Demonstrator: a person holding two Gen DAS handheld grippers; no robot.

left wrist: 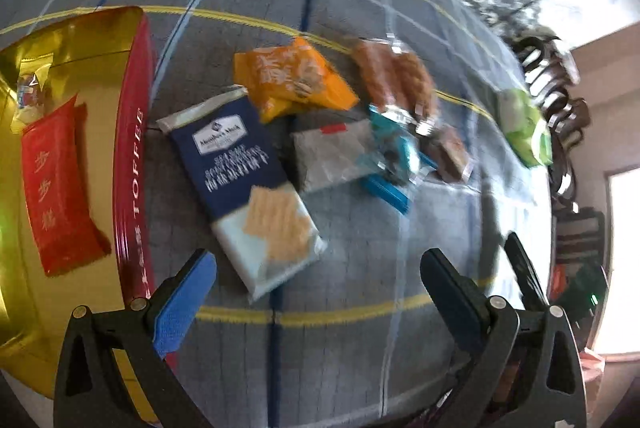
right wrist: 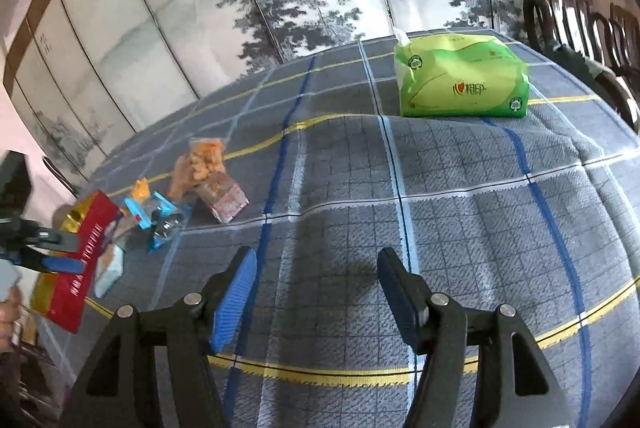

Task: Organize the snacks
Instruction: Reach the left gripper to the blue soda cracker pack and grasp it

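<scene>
My left tool (left wrist: 316, 292) hangs over the table (left wrist: 440, 228) with its jaws spread wide and nothing between them. The nearest loose snack is the navy cracker packet (left wrist: 244, 184), lying flat on the plaid cloth just ahead of the blue pad, slightly toward the tin side. Its long axis runs on a diagonal: the silver sealed end points up and left toward the tin, the end printed with a cracker points down and right toward my tool. In my judgement I need to twist the wrist so the jaws close across the packet's short width, not along its length.

The red toffee tin (left wrist: 134, 164) sits to the left of the packet, close beside it, and already holds a red packet (left wrist: 56, 184) and a clear-wrapped sweet (left wrist: 30, 92). Beyond the navy packet lie an orange packet (left wrist: 292, 80), a grey sachet (left wrist: 336, 156), a teal-wrapped piece (left wrist: 388, 164) and a bag of fried snacks (left wrist: 396, 76); blur hides how far they overlap.

My right tool (right wrist: 316, 292) is also gaping and empty, over bare cloth, well apart from the pile, which lies far to its left. The green tissue pack (right wrist: 460, 76) stands ahead of it. So the left arm is clearly the nearer one for the navy packet.
</scene>
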